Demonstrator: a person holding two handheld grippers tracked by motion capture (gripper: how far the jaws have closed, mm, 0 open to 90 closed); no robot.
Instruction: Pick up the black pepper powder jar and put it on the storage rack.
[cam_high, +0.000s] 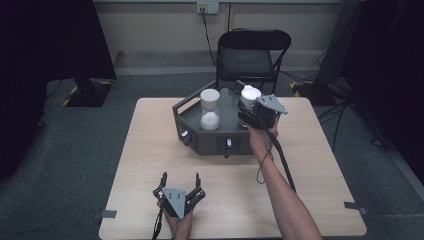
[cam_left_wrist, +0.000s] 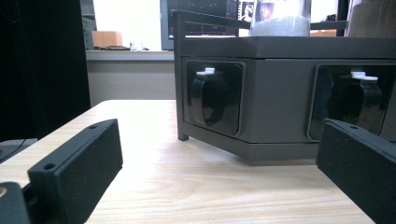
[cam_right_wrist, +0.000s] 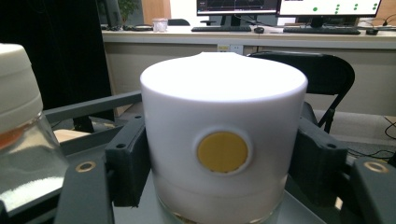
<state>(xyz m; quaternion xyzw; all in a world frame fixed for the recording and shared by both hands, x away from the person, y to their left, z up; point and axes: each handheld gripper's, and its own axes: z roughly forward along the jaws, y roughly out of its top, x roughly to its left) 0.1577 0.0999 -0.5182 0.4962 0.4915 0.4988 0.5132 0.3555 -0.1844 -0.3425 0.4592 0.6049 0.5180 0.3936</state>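
A light wooden table (cam_high: 150, 165) is what everything's parked on, with a dark grey angular tray-stand (cam_high: 210, 142) set ahead of both tongs. On it, a sand-filled hourglass timer (cam_high: 210, 110) is stood off to the left of the right gripper (cam_high: 248, 111). That gripper's jaws are clamped either side of a white-capped jar (cam_right_wrist: 223, 149), right on the cap with its yellow dot. Glass looks to be underneath, so it's probably best gripped by the cap: stiff, smooth, maybe a bit slippery, breakable if dropped. The left gripper (cam_high: 180, 181) is held near the table's front edge, jaws wide apart, nothing in them, well short of the stand.
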